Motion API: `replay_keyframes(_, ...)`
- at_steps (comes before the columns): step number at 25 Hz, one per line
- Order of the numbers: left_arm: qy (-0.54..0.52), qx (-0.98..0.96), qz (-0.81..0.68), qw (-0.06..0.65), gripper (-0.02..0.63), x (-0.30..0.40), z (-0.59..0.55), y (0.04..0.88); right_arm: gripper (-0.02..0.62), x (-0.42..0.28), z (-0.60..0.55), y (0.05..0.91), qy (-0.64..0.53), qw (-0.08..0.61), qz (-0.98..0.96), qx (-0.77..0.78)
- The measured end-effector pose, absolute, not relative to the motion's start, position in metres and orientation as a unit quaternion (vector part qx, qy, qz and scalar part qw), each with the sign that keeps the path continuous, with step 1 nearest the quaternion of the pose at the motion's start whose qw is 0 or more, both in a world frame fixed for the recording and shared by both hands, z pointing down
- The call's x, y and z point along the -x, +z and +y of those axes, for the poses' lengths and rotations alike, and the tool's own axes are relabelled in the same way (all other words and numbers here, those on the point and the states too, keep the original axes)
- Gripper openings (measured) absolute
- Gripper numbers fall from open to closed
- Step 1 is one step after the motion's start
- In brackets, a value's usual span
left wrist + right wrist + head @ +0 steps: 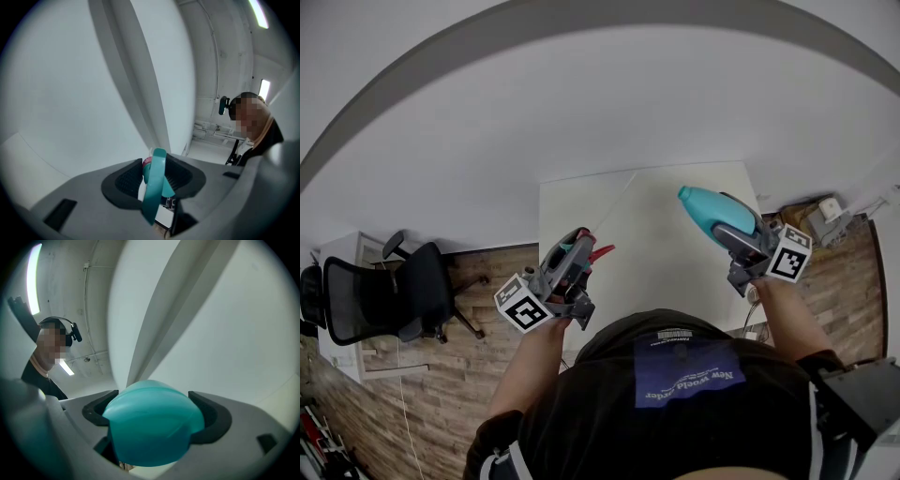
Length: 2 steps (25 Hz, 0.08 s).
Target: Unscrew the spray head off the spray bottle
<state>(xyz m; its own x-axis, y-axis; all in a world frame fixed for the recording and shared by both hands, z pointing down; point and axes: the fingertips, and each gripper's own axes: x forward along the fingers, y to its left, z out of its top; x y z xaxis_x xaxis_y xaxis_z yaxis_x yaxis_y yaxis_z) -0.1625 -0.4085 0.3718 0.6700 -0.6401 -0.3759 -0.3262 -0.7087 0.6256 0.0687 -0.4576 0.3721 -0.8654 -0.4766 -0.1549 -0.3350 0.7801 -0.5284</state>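
Observation:
In the head view my left gripper [577, 257] is held up over the table's near left part, shut on the spray head [592, 251], a teal piece with a red trigger. The left gripper view shows the spray head [157, 183] clamped between the dark pads [123, 182] of my left gripper [154, 177]. My right gripper [729, 227] is raised at the right, shut on the teal spray bottle [705, 206]. That bottle [151, 423] fills the gap of my right gripper [157, 411]. Head and bottle are apart, with a wide gap between them.
A white table [647, 253] lies below both grippers. A black office chair [386, 296] stands on the wooden floor to the left. Cardboard boxes and a small device [823, 217] sit on the floor at the right. A white wall rises behind.

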Motion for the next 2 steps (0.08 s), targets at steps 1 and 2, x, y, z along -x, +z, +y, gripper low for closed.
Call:
replay_keyframes(1,-0.297,-0.876,-0.276,0.263,0.146,0.1623,-0.4084,0.3720,0.462,-0.0687,-0.4576,0.3721,-0.250,0.141,0.933,0.217)
replay_keyframes(2,-0.296,-0.876,-0.276,0.263,0.146,0.1621,-0.4083,0.3721,0.462,-0.0687,-0.4577,0.3722,-0.250,0.141,0.933,0.217)
